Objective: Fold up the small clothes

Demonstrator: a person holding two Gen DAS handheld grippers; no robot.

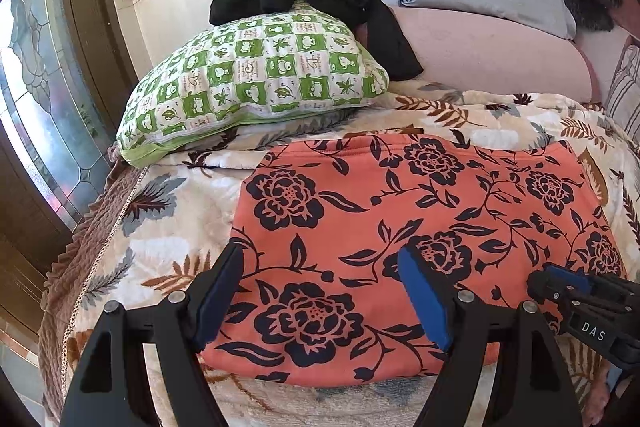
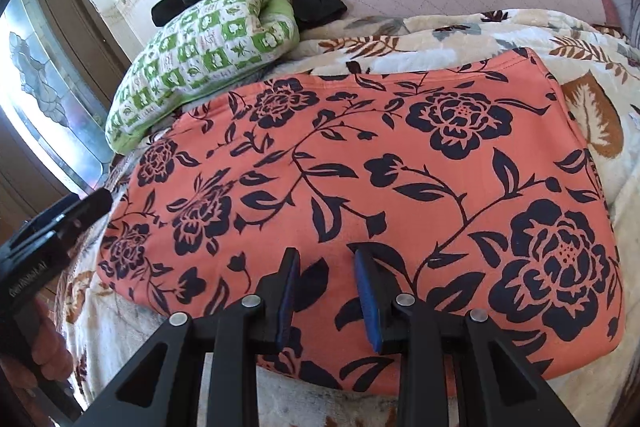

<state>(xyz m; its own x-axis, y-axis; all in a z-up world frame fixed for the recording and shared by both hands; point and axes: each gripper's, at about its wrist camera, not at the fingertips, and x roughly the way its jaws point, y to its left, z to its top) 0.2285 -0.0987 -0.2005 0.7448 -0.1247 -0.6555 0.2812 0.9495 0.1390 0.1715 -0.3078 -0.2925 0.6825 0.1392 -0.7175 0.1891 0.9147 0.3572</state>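
Judging from how it lies, you already have the coral-orange cloth garment with dark navy flower print point(image 2: 360, 163) folded into a flat, roughly rectangular packet with tidy edges. It rests on the cream blanket printed with brown and grey leaves point(image 1: 168, 227) that covers the bed, near its front edge, just in front of the green-and-white checked quilted pillow point(image 1: 256, 75).

Your left gripper point(image 1: 320, 291) hovers over the packet's near left part with its blue-padded fingers point(image 1: 424, 299) spread wide and nothing between them. Your right gripper point(image 2: 326, 291) sits above the near edge towards the middle, its jaws narrowed but still gapped; the cloth under them looks flat and unpinched, so I read it as let go rather than gripping.

What remains is a matter of judgement: either one more fold to halve the packet, or simply moving it aside. No seam or sleeve shows to tell how many folds went in.

A crumpled black cloth item point(image 1: 320, 3) lies draped over the top of the pillow, well apart from the packet. It looks unfolded, and may be your next piece.
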